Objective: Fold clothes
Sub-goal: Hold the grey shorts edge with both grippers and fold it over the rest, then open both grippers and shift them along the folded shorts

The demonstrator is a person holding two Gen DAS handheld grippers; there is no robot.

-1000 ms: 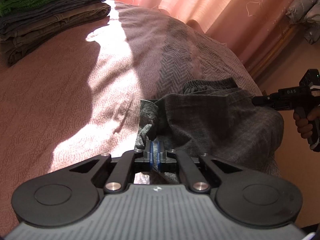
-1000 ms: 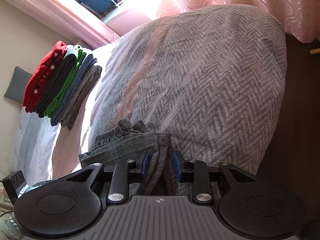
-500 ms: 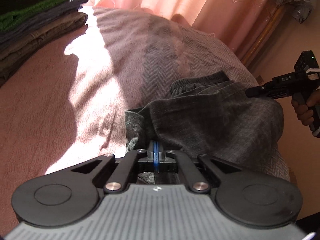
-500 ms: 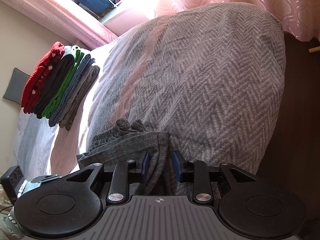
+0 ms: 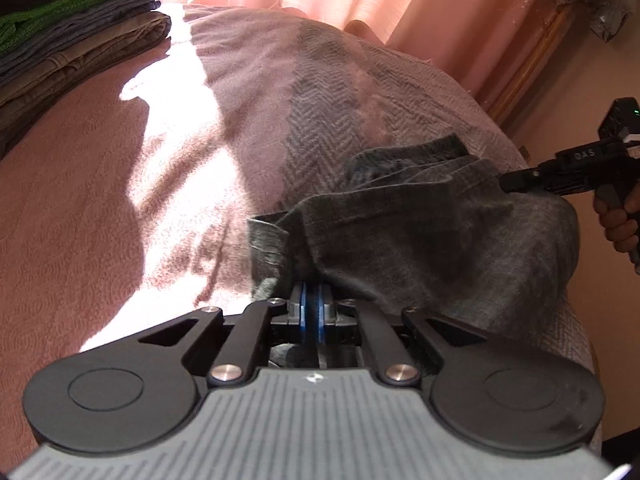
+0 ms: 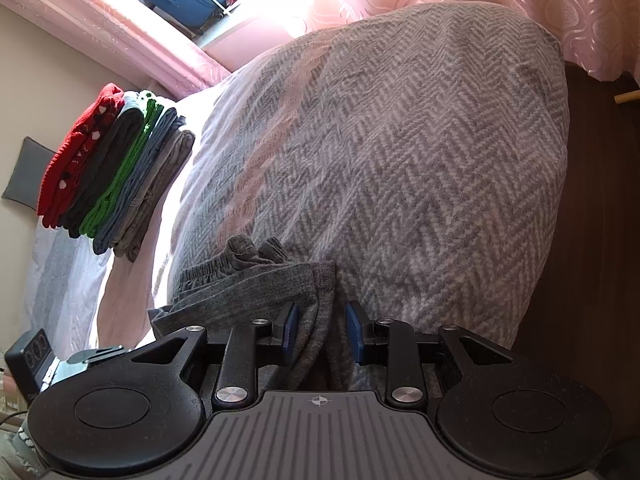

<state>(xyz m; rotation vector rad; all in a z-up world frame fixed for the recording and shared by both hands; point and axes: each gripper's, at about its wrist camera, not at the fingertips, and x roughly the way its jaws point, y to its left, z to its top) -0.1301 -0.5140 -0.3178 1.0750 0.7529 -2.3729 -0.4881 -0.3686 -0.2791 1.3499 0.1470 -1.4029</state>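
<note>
2 grippers tilt down: left gripper [image 5: 311, 307] pinches grey shorts [image 5: 440, 240] (right gripper [image 6: 322, 332] parted).

Black linkage arms, silver screws, blue-padded fingers [image 6: 291, 330], ribbed grey housing.

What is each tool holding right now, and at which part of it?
The left tool is shut on the grey shorts at a near corner of the fold. The right tool stands open around their folded edge, pads not pressing.

We see dark grey shorts [image 6: 256, 280] on a grey-and-white herringbone blanket [image 6: 420, 168], with a red, charcoal, green, blue and khaki pile [image 6: 116, 176] far left, and pink curtains [image 5: 400, 4].
</note>
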